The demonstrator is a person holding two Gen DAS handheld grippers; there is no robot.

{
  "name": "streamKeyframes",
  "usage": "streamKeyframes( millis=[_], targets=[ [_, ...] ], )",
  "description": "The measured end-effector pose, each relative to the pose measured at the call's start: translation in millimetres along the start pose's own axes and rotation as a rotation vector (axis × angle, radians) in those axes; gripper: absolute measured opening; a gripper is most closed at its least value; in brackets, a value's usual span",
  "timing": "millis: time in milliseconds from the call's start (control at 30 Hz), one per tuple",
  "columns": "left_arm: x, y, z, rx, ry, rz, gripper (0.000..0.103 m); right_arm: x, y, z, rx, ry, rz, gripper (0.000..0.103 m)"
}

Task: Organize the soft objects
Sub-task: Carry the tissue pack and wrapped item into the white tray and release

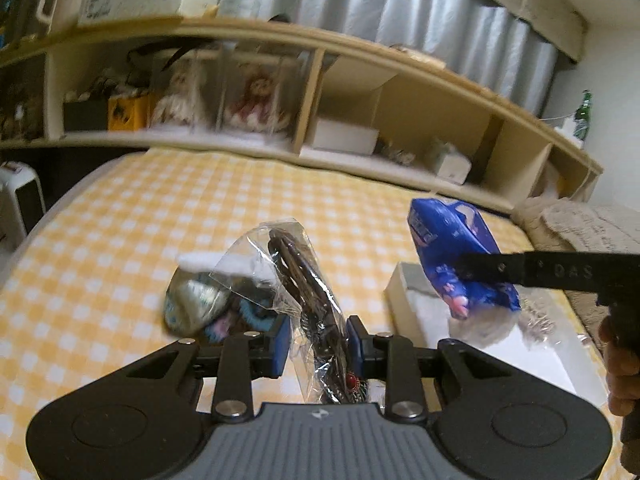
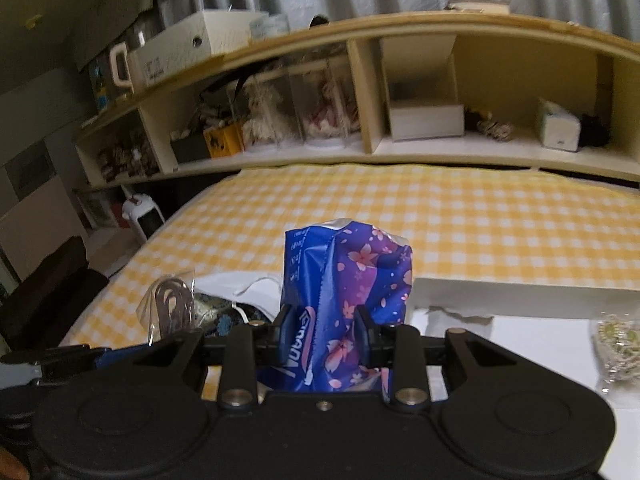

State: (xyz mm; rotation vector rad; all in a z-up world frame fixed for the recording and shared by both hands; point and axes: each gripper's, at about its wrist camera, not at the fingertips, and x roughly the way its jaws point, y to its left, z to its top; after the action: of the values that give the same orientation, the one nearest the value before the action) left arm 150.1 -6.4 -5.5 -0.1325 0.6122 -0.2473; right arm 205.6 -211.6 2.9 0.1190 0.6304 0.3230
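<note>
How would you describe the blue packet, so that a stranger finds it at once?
Start at the yellow checked bed. Above its near edge, beside the white box, the right claw grips a soft blue packet. Pink flowers on blue-purple wrapping set it apart from the clear bag in the left claw.

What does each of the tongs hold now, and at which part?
The left tongs pinch the clear plastic bag of dark jewellery near its lower end. The right tongs grip the blue flowered soft packet at its lower middle.
</note>
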Motion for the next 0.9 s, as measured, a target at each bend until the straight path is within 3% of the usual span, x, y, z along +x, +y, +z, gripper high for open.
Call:
streamKeyframes(
  millis=[233, 400, 733, 900],
  targets=[
    [-2.9, -13.6, 5.9, 0.036, -0.042, -0.081, 0.031, -46.4, -18.5, -2.0, 0.029, -0.062, -0.036, 0.033],
    [-0.2, -24.9, 2.6, 0.045, -0.025, -0.155, 0.031, -75.3, -41.3, -2.7, 0.027, -0.086, -0.074, 0.033],
    [21.4, -61.5, 0.0, 0.098, 0.03, -0.278, 0.031, -112.4, -118.8, -24.8, 0.017, 0.003, -0.254, 0.033],
    [38.6, -78.4, -1.0, 0.119, 0.073, -0.336, 0.031, -113.2, -148.1, -32.6, 0.007, 0.109, -0.293, 0.033]
  ],
)
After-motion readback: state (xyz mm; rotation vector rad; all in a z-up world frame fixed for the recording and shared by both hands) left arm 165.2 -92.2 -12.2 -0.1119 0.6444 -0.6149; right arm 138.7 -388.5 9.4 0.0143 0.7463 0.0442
